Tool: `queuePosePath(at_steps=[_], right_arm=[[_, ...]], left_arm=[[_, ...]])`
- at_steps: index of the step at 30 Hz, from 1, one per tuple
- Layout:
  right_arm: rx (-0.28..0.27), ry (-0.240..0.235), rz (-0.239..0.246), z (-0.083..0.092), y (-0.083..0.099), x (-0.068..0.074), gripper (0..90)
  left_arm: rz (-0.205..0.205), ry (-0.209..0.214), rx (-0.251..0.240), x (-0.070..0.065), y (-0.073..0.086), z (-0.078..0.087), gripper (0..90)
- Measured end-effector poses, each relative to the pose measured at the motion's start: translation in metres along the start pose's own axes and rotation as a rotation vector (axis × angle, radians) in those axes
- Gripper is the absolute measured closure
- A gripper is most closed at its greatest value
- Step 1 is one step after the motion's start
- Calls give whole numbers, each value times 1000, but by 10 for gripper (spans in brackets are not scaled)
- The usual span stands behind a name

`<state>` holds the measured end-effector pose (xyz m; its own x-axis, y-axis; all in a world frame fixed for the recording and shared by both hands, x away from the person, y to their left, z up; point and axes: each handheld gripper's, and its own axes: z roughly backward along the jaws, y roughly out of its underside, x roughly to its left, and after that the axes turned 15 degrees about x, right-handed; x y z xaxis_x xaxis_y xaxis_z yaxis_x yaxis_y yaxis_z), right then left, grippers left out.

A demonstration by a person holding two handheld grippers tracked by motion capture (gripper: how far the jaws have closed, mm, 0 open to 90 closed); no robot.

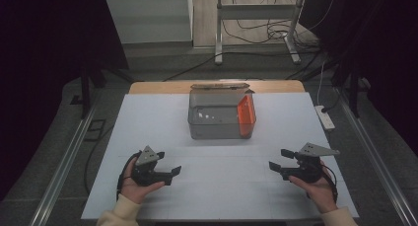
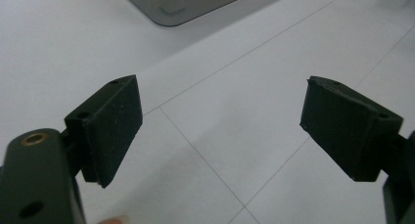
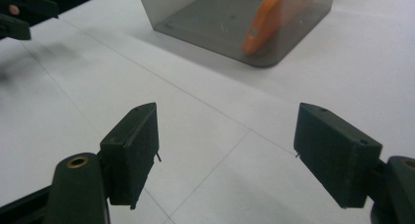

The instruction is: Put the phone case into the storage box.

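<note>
A smoky clear plastic box (image 1: 221,115) stands at the table's far middle, with an orange flat piece (image 1: 246,112) leaning inside its right end. The box (image 3: 235,23) and the orange piece (image 3: 264,18) also appear ahead in the right gripper view. A corner of the box (image 2: 186,4) shows at the top of the left gripper view. My left gripper (image 1: 174,168) is held near the front left, open and empty, jaws pointing right. My right gripper (image 1: 279,158) is at the front right, open and empty, jaws pointing left. In their own views, the left gripper (image 2: 222,131) and right gripper (image 3: 227,153) hold nothing.
White sheets (image 1: 148,137) cover the wooden table (image 1: 162,87). A power strip (image 1: 325,117) lies off the right edge. A metal stand (image 1: 256,18) and cables sit on the floor behind. Rails run along both sides. The left gripper's jaws (image 3: 19,13) show at the right gripper view's top left.
</note>
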<state>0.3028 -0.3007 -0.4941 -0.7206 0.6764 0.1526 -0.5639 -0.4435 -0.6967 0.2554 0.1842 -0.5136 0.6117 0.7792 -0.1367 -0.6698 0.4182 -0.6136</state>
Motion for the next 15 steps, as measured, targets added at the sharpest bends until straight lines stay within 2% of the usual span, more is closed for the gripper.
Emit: queuePosePath(at_steps=[6,15], right_arm=[[2,-8,-12,-2,2,-2,245],[20,0,2,-3,3,-2,242]], left_arm=[[7,1,5,2,5,0,155],[2,3,4,2,5,-1,154]])
